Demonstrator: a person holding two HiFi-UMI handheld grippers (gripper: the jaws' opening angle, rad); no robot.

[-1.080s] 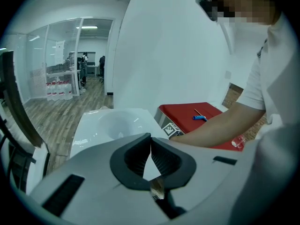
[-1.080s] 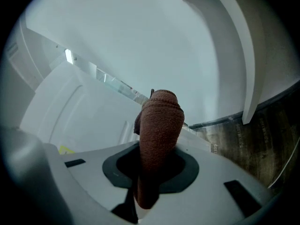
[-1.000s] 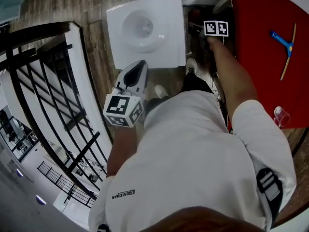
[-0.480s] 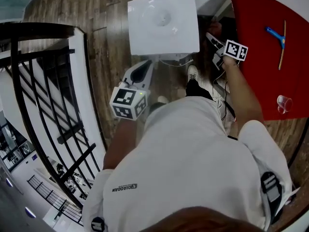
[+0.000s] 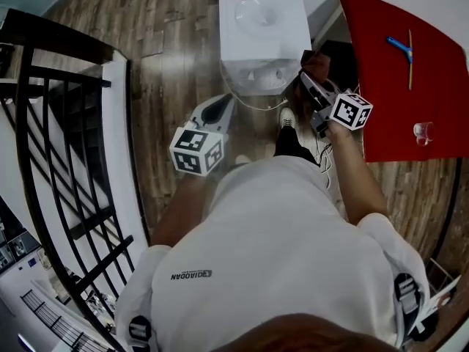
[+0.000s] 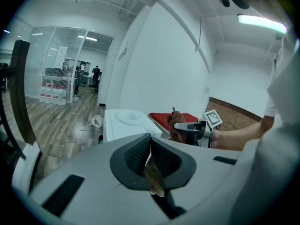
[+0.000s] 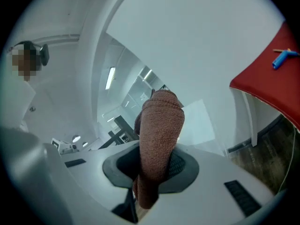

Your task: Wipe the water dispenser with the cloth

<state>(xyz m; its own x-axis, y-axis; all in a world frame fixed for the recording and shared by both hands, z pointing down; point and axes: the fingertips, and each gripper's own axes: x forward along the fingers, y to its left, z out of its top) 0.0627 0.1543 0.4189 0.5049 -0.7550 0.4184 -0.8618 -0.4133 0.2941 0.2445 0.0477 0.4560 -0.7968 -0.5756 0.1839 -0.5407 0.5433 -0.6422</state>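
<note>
The right gripper (image 5: pixel 309 83) pinches a fold of the soft, light brown cloth (image 7: pixel 161 125), near the white water dispenser (image 5: pixel 260 35) at top middle. The left gripper (image 6: pixel 150 154) is closed and holds nothing.
</note>
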